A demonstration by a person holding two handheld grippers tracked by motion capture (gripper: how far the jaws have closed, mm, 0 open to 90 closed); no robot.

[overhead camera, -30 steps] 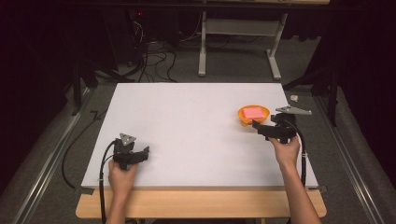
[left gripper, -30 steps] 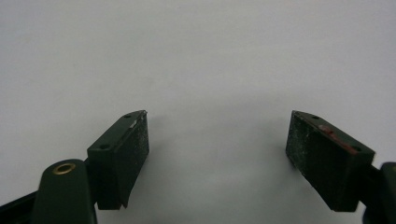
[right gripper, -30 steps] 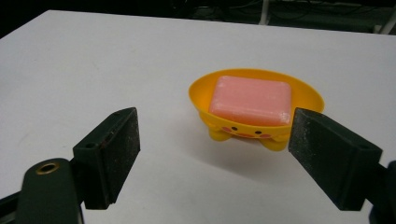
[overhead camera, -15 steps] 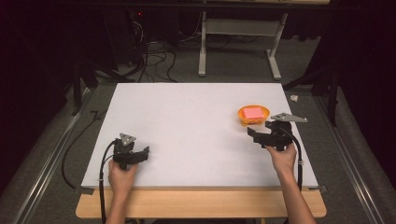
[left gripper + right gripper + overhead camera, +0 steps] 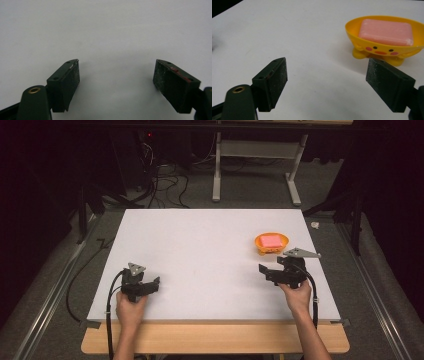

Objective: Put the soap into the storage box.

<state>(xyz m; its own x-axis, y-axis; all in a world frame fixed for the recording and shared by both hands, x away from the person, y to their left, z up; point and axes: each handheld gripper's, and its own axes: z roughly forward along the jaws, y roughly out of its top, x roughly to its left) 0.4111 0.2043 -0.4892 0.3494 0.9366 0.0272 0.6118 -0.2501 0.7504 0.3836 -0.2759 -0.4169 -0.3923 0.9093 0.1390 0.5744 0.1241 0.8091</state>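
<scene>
A: While the right gripper waits with jaws spread wide on nothing, where is the soap?

B: The 1 pink soap bar lies in 1 yellow soap dish, at 1 o'clock from that gripper, near the white table's right edge.

A: Room to move?

B: Bare tabletop runs toward 9 o'clock. The left gripper, also spread and holding nothing, sits near the front edge. The dish's far rim is cut off in the right gripper view.

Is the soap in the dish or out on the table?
In. The pink soap lies flat inside the yellow dish, which stands upright on its feet, apart from the open right gripper.
</scene>
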